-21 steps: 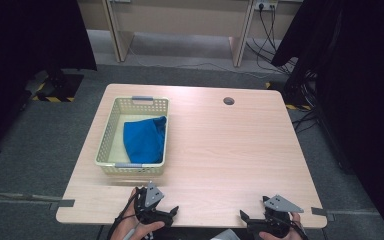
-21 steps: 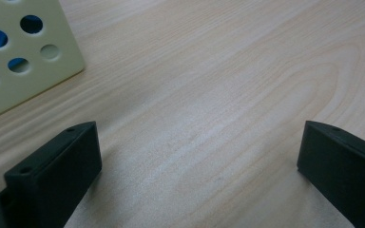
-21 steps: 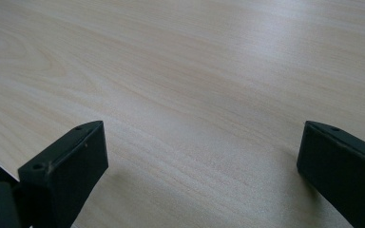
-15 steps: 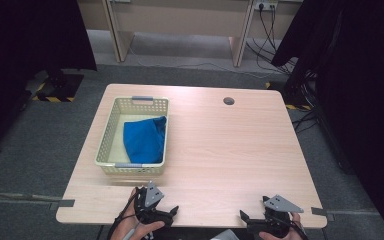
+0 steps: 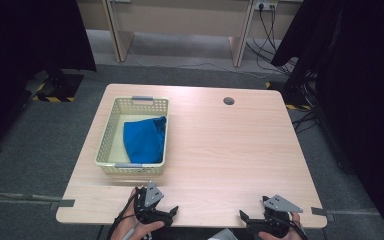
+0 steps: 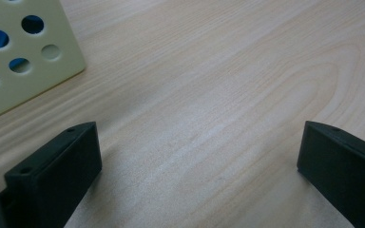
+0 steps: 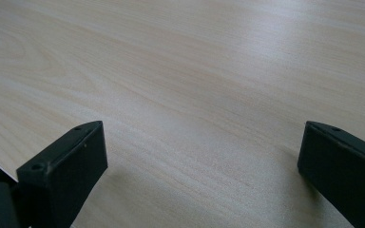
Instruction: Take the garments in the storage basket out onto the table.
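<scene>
Blue cloth (image 5: 144,139) lengthwise in basket (image 5: 109,136), front-to-back

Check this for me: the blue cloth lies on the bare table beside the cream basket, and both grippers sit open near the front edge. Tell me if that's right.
One thing is wrong: the blue cloth lies inside the cream basket, not beside it on the table, as the high view shows. The rest holds: the left gripper and the right gripper sit near the front edge with their jaws open.
</scene>
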